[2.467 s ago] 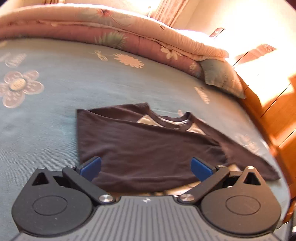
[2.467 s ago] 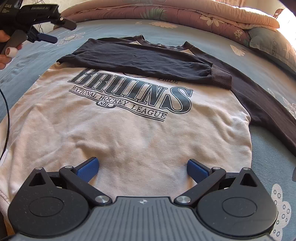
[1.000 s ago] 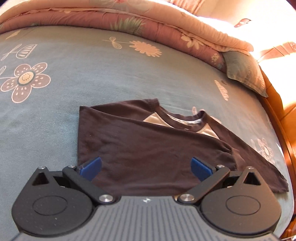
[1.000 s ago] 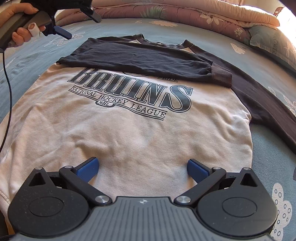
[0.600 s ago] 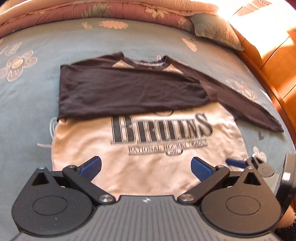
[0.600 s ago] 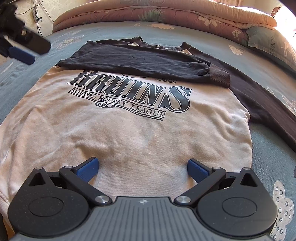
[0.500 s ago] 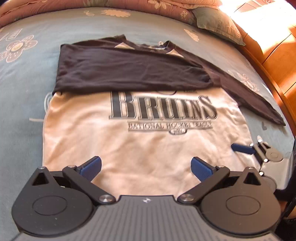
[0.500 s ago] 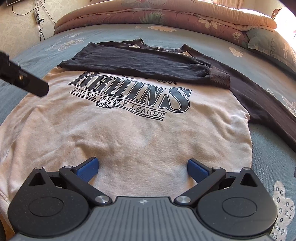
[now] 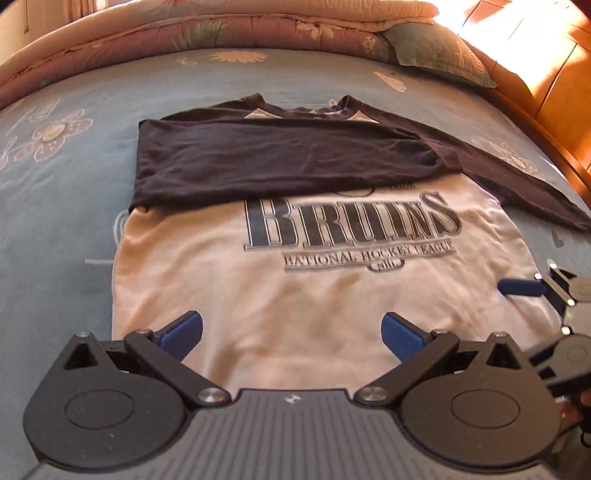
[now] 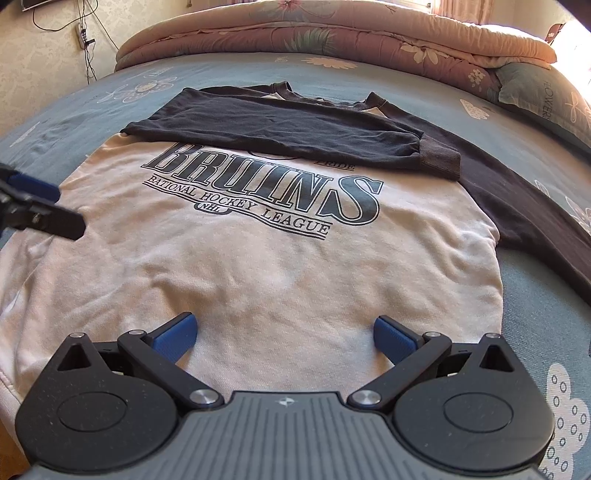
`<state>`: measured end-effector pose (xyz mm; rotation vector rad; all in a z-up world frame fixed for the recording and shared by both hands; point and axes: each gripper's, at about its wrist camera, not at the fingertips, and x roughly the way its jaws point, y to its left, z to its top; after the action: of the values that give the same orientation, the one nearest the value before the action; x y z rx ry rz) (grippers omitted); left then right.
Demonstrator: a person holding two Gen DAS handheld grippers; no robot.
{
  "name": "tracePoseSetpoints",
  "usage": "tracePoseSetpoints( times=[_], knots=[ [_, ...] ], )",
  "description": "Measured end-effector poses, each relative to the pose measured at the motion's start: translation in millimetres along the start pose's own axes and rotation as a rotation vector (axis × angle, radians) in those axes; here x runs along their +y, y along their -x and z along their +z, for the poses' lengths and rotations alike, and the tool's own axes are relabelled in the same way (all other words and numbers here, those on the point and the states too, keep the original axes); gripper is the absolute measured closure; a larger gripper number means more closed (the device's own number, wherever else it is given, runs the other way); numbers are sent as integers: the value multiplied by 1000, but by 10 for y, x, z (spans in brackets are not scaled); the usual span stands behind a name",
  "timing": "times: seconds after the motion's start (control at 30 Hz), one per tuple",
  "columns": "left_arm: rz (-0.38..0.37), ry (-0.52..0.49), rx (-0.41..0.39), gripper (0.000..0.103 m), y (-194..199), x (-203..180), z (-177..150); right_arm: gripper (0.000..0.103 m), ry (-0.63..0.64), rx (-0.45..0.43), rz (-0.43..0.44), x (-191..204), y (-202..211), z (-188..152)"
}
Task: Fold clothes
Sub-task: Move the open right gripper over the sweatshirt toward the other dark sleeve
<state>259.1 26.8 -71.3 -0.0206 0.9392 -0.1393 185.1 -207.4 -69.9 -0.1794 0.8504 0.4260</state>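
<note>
On the blue flowered bedspread in front of me the shirt lies flat, print side up, its hem toward me and its collar toward the rolled quilt. One dark sleeve is laid across the chest, cuff ending near the far shoulder; the other sleeve lies stretched out over the bedspread to my right. So I judge the folding partway: one sleeve is in, while the second sleeve and the body are left to fold.

My left tongs hover over the hem, spread wide and holding nothing. My right tongs are likewise spread and empty above the hem's right half; each pair shows at the edge of the other's view, so they sit near each other.

For room, the bedspread is bare to the left of the shirt and beyond the collar. On the right, the outstretched sleeve reaches toward the bed's edge, with a wooden frame and a pillow close by, so I'd judge that side tighter.
</note>
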Motion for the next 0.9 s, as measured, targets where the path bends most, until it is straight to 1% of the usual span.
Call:
tracePoseSetpoints(
  times=[0.1,0.2,0.27,0.33,0.43,0.5,0.57,0.7,0.77,0.8,0.87,0.9],
  knots=[
    [8,-53,-48,1,-225,-82,190,0,17,-31,9,-5,18,-50],
    [-43,-70,-42,1,-358,-50,90,0,27,-60,13,-10,45,-104],
    [-77,-80,-38,1,-445,-28,20,0,33,-59,9,-6,68,-112],
    [-102,-61,-33,1,-409,-2,34,0,39,-57,5,-3,90,-120],
    [-138,-32,-25,1,-351,36,56,0,37,-57,-24,59,161,-53],
    [-162,-13,-21,1,-312,62,71,0,58,-75,-10,180,219,-4],
    [-185,7,-16,1,-274,88,86,0,67,-55,-24,272,219,-67],
    [-161,-39,-66,1,-152,-7,72,0,83,-13,-53,455,218,-196],
    [-161,-55,-86,1,-104,-43,73,0,28,6,-71,389,319,-293],
    [-169,-58,-83,1,-101,-57,74,0,2,12,-89,357,390,-348],
    [-185,-66,-78,1,-96,-87,77,0,-26,-10,-112,374,562,-447],
    [-191,-71,-74,1,-110,-111,69,0,-29,-3,-109,409,572,-485]
  ],
)
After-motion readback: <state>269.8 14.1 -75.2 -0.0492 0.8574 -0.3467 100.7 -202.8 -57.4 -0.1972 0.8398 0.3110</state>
